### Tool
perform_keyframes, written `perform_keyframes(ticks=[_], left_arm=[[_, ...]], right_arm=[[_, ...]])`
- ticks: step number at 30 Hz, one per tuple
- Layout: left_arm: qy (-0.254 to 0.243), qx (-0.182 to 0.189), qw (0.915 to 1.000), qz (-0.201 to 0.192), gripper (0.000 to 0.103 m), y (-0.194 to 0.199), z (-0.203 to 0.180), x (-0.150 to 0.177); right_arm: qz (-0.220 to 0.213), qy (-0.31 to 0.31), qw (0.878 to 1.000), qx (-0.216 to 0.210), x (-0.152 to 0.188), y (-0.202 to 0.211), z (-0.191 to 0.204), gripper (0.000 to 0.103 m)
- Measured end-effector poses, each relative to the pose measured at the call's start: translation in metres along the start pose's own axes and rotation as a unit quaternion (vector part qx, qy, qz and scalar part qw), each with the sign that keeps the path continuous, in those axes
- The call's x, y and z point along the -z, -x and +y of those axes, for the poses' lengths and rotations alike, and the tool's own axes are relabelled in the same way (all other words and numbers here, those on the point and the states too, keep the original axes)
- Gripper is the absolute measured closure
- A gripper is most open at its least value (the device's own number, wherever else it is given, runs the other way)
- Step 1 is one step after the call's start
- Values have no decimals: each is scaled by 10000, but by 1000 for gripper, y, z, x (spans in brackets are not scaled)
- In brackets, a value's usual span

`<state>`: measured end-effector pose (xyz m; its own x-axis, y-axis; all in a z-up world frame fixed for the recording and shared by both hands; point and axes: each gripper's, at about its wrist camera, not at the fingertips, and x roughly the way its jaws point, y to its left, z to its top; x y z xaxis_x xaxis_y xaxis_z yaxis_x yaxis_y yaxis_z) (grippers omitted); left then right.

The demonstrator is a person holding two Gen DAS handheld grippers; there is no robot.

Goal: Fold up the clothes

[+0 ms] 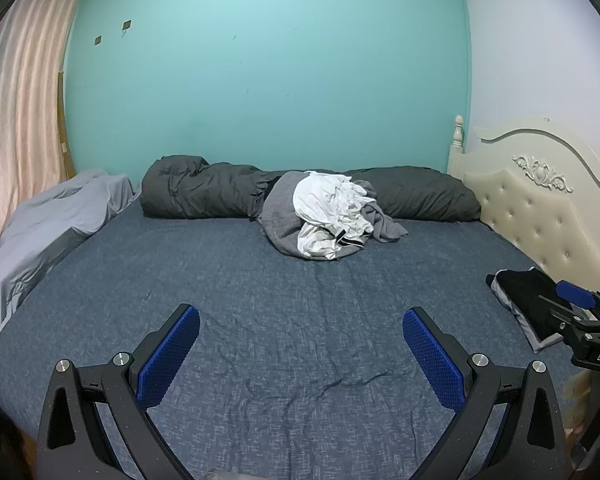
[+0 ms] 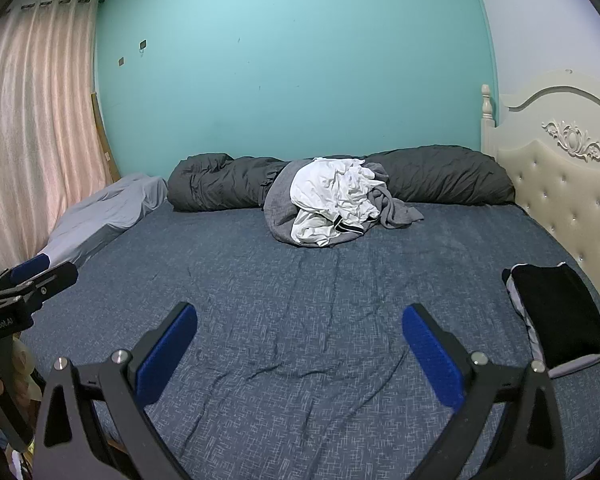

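A heap of unfolded clothes (image 1: 328, 216) (image 2: 332, 204), white pieces on grey ones, lies at the far side of the bed against a rolled dark duvet. A folded black and grey garment (image 1: 528, 304) (image 2: 556, 316) rests at the right edge by the headboard. My left gripper (image 1: 300, 328) hovers open over the blue sheet near the front, nothing between its blue pads. My right gripper (image 2: 300, 326) is likewise open and empty, well short of the heap. In the left wrist view the right gripper (image 1: 580, 308) shows at the right edge, in front of the folded garment.
The blue sheet (image 1: 260, 300) (image 2: 280, 280) covers the bed, with light creases near the front. A dark grey duvet roll (image 1: 204, 188) (image 2: 440, 176) lies along the teal wall. Pale grey bedding (image 1: 52, 224) sits left; a cream padded headboard (image 2: 568, 192) bounds the right.
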<state>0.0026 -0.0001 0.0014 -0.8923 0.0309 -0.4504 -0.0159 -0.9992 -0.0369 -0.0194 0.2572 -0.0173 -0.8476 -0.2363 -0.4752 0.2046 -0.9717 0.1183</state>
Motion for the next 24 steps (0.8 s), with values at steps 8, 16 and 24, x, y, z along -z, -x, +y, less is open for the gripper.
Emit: perform_keyframes(ticks=[8, 16, 24], left_arm=[[2, 2, 10000, -3, 0, -1, 1, -2], [-11, 17, 10000, 2, 0, -1, -1, -1], [-28, 5, 10000, 39, 0, -8, -4, -2]], right_arm=[[0, -2, 10000, 12, 1, -1, -1, 0], [13, -39, 10000, 24, -1, -2, -3, 0], [61, -75, 9999, 28, 1, -7, -8, 0]])
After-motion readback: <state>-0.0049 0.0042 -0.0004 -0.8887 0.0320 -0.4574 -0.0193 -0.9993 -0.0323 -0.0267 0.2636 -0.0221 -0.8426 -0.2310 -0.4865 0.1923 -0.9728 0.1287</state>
